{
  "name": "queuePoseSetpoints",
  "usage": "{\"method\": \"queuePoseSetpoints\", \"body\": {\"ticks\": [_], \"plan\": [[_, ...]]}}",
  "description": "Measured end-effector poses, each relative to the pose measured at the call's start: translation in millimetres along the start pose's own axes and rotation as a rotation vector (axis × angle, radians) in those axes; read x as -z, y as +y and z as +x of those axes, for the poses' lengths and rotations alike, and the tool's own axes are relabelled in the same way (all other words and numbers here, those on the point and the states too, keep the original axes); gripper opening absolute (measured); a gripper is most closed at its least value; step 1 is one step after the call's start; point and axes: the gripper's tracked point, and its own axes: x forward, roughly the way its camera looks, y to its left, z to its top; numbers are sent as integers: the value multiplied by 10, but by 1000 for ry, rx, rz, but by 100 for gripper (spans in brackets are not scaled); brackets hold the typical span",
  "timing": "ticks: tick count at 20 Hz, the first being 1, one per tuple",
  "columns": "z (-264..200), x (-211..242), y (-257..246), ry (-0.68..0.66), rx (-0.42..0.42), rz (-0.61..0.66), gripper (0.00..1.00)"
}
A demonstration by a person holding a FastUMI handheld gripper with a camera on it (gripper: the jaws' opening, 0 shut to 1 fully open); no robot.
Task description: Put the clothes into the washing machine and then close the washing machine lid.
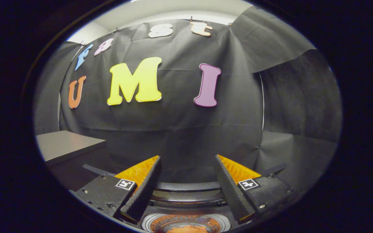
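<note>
Clothes appear loaded, lid not yet shut

Cloth wall [180,129] fills the space beyond my fingers, with a grey table [66,145] off to the left against it. Below and between my fingers sits the washing machine [186,197], its curved rim just under my tips and its round drum mouth uncovered nearer to me. Something orange, which I take for the clothes [186,228], lies down inside that drum, though little of it is visible. My gripper [188,161] hangs above the machine with its jaws spread wide and nothing between them. I judge the loading done, or nearly so. The lid remains to be closed; I cannot make out where it is.
</note>
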Motion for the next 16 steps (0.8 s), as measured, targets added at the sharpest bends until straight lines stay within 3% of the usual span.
{"method": "queuePoseSetpoints", "body": {"ticks": [13, 16], "plan": [[-521, 428, -21, 89, 14, 2, 100], [-622, 849, 75, 257, -38, 9, 100]]}}
